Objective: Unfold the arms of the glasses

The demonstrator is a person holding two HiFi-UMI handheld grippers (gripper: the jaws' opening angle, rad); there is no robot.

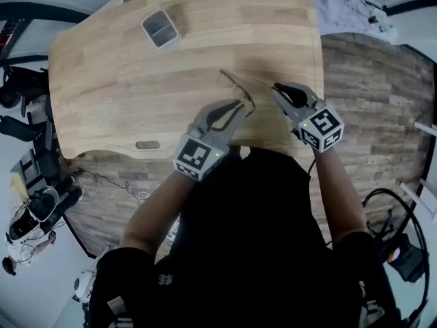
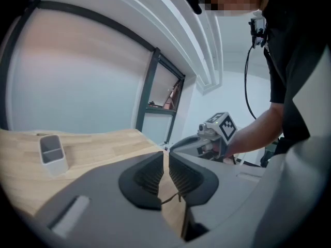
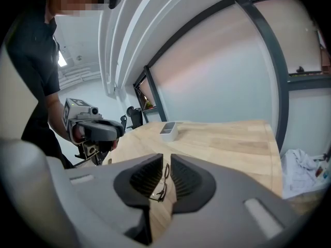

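L gripper [image 2: 166, 158]: jaws nearly together, only a thin slit btwn the ribbed black pads. A thin dark wire of the glasses [image 3: 162, 187] crosses the slit's low end, at bottom centre of the left gripper view. It meets both pads and looks pinched there.

R gripper [image 3: 166, 161]: jaws also almost closed, w/ a narrow slit. The wire-rimmed glasses sit in that slit at centre of the right gripper view. The two lens rims are stacked one above the other, seen nearly edge-on, against the pads, so the glasses are held.

Head view: both grippers meet at frame centre, L coming in from lower left, R from the right, tips close together. The glasses span the gap btwn them. One lens rim loops right by the L tips, and a thin line of frame runs across toward the R tips. Can't tell whether the glasses touch the surface or hang just above it.

Under them is a pale wooden table [image 1: 123, 80], filling the upper half of the frame. A small white open box [image 1: 159, 28] sits on it at upper left, well apart from the glasses.

Bottom centre: the person's black shirt [image 1: 252, 238], w/ bare forearms [image 1: 160, 197] reaching up to each gripper. Wood-plank floor [image 1: 382, 80] shows at right, and a heap of white cloth [image 1: 348, 5] at the upper right corner.
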